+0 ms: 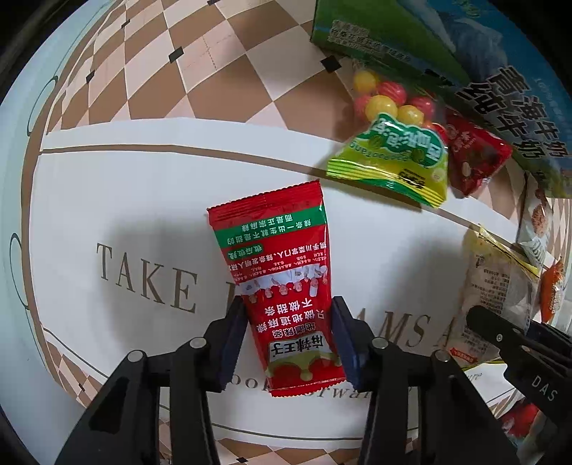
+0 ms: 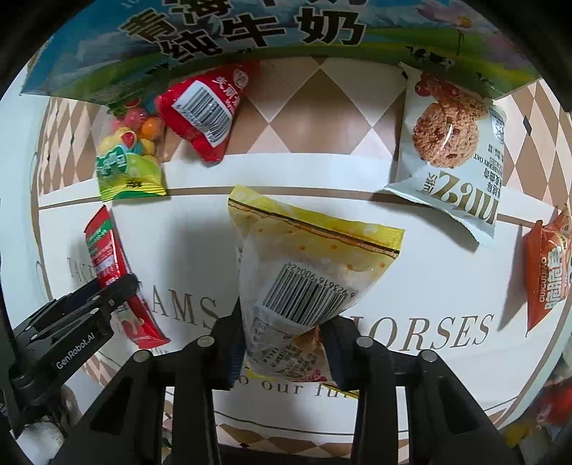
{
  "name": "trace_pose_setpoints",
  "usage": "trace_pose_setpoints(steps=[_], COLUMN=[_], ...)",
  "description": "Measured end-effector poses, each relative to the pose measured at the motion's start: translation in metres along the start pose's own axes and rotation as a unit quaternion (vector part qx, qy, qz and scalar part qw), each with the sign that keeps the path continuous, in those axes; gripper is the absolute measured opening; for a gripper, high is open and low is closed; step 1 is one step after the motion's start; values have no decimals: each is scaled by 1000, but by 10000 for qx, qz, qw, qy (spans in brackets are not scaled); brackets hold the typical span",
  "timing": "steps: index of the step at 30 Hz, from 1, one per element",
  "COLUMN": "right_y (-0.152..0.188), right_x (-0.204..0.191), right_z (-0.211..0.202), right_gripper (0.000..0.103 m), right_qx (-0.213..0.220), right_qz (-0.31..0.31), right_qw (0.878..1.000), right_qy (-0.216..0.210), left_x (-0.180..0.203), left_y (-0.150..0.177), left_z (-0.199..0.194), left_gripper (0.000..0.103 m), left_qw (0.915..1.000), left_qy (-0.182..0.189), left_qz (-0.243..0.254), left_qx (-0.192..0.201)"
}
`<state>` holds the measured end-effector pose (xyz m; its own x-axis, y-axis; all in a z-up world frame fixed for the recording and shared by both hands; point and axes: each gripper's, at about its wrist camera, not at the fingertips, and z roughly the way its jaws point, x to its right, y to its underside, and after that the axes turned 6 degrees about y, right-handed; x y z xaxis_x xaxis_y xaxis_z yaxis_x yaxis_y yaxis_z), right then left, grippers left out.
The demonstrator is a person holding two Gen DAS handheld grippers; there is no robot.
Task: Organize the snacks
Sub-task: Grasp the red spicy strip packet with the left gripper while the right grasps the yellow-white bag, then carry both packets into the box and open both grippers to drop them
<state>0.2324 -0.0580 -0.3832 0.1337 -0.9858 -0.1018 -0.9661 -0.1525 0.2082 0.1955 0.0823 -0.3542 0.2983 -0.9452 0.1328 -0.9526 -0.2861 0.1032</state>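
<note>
The milk carton (image 2: 250,32) is standing at the back with the candy bag (image 2: 125,161), small red packet (image 2: 203,111), cookie packet (image 2: 454,150) and orange packet (image 2: 547,272) lying loose before it, so most sorting seems undone. The right gripper (image 2: 282,350) is clamping the yellow-topped packet (image 2: 307,272) and the left gripper (image 1: 287,343) is clamping the red sachet (image 1: 286,286), both over the tablecloth (image 1: 107,200).

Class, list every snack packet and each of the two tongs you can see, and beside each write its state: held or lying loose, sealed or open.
Red spicy-strip sachet: sealed, gripped by left tongs.
Yellow-topped clear plastic packet: sealed, gripped by right tongs.
Green gumball bag: sealed, lying loose.
Small red packet: sealed, lying loose.
White oat-cookie packet: sealed, lying loose.
Orange snack packet: lying loose.
</note>
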Motion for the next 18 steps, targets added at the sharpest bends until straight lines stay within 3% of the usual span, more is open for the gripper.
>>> trace_pose_setpoints(steps=[9, 18], right_y=[7, 11], right_x=[2, 29], right_z=[-38, -114], right_gripper=[36, 36], right_qx=[216, 742], right_qz=[22, -1], right_qw=[9991, 9933], right_qy=[-373, -885], left_x=[20, 51], left_y=[16, 17], left_z=[-38, -121], left_gripper=[43, 43], left_qw=[9991, 9917], left_qy=[164, 577], left_qz=[289, 857], left_qx=[269, 768])
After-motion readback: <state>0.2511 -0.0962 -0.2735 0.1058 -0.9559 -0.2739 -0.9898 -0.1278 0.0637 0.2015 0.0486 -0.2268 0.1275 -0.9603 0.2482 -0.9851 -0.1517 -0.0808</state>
